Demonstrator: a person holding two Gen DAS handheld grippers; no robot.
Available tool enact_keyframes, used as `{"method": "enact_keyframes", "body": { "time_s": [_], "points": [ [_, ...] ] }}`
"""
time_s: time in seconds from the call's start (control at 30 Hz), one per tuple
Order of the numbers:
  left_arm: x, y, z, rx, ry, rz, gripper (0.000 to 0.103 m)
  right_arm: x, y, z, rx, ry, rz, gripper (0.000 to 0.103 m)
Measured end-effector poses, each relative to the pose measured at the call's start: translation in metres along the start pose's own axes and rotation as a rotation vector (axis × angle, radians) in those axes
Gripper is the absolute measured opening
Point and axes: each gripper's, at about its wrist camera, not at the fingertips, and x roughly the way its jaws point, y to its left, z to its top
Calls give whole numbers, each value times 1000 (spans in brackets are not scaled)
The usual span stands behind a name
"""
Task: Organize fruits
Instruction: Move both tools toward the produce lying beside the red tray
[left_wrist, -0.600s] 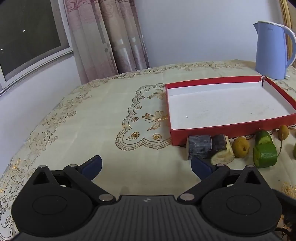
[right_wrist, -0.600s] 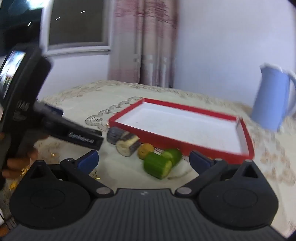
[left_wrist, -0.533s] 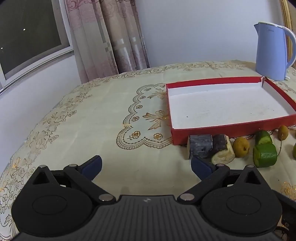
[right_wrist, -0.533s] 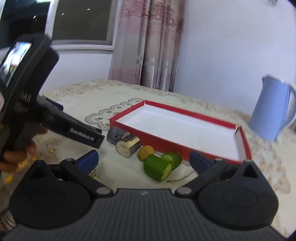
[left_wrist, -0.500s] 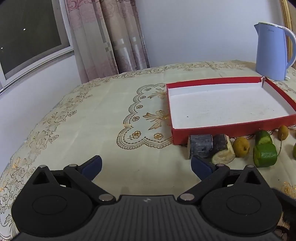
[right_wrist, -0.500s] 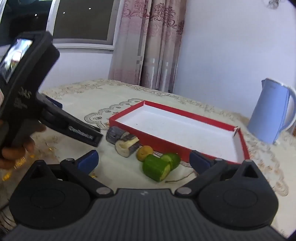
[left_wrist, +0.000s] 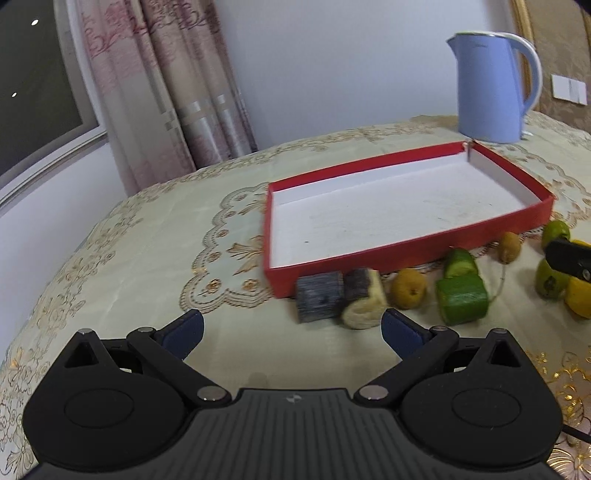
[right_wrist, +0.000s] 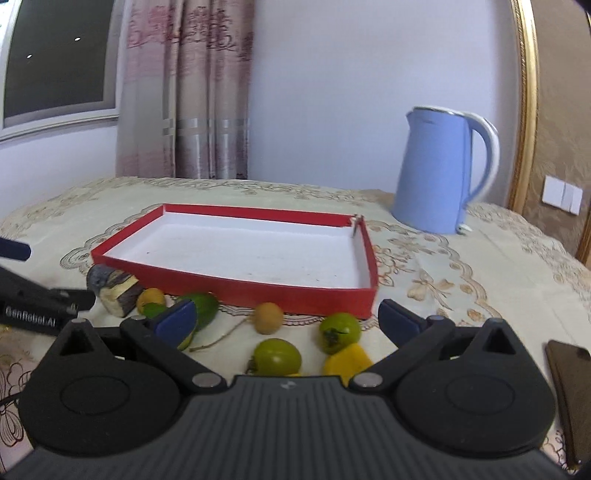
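both tools wide open; red box (right_wrist: 229, 284) empty, fruits outside.

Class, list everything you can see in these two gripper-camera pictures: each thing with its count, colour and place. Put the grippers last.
Tray: one, red outside, white inside, mid-table, nothing in it.
Kettle: one, blue, behind the tray.
Sugarcane pieces: two, dark skin, at the tray's front left corner.
Cucumber pieces: two, green, in front of the tray.
Small round fruits: three, yellow-brown, along the tray's front.
Tomatoes: two, green, front right.
Yellow piece: one, beside the tomatoes.
Phone: one, dark, far right.
Tablecloth: one, cream and gold.
Left gripper: open.
Right gripper: open.
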Motion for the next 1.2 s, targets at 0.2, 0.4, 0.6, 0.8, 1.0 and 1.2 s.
{"method": "enact_keyframes", "body": {
  "time_s": [0.2,0.4,0.6,0.8,1.0,1.2],
  "points": [
    [0,-10,-1,29,-1,0,103,1,2,-2,-7,8,21,103],
    [-4,-18,3,49,-15,-29,103,1,0,-1,0,8,-1,103],
    [-4,-38,10,76,-25,-10,103,1,-15,0,31,-3,-54,103],
    [-1,-46,16,54,-20,71,103,1,-14,-2,22,-3,-61,103],
    [6,-35,19,1,-3,130,103,2,-6,-3,4,6,-36,103],
    [12,-5,13,-65,15,19,103,-1,-1,-2,-11,-4,-12,103]
  ]
}}
